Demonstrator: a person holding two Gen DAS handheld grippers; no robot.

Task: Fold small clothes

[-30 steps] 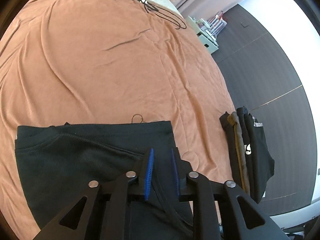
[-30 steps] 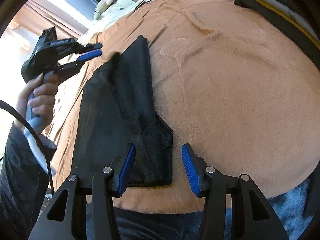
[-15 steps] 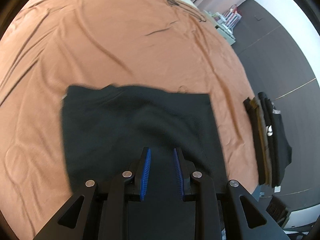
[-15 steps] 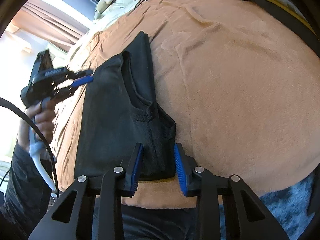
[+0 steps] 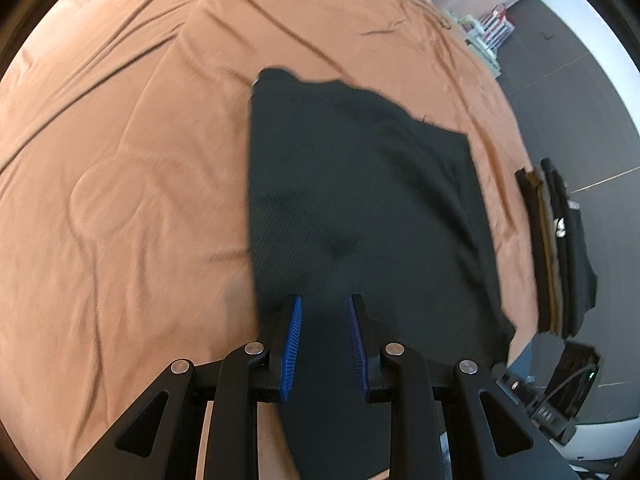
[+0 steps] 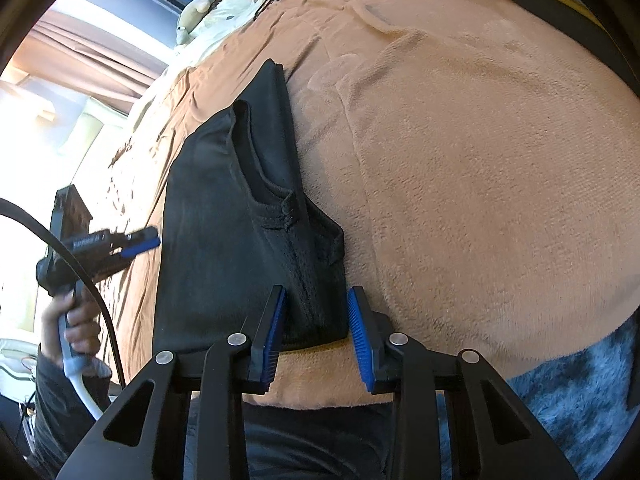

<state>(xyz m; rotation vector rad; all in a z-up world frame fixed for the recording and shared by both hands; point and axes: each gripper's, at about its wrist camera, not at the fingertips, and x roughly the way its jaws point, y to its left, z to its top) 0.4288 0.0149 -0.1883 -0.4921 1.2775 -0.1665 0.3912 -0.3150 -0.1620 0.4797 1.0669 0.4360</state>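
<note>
Black mesh fabric sits between the right gripper's (image 6: 316,322) jaws, which have just narrowed around the near corner of the one dark folded garment (image 6: 224,240) on the peach fleece bed cover (image 6: 480,200). The left gripper (image 5: 324,320), jaws slightly apart and seemingly empty, has swung over its side. Next fold looks imminent. Beyond: one stack of folded clothes (image 5: 560,248).

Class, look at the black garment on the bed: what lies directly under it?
The black garment rests on an orange-brown blanket, which shows all around its edges. Whatever lies beneath its middle is covered, as is the bed under the blanket.
</note>
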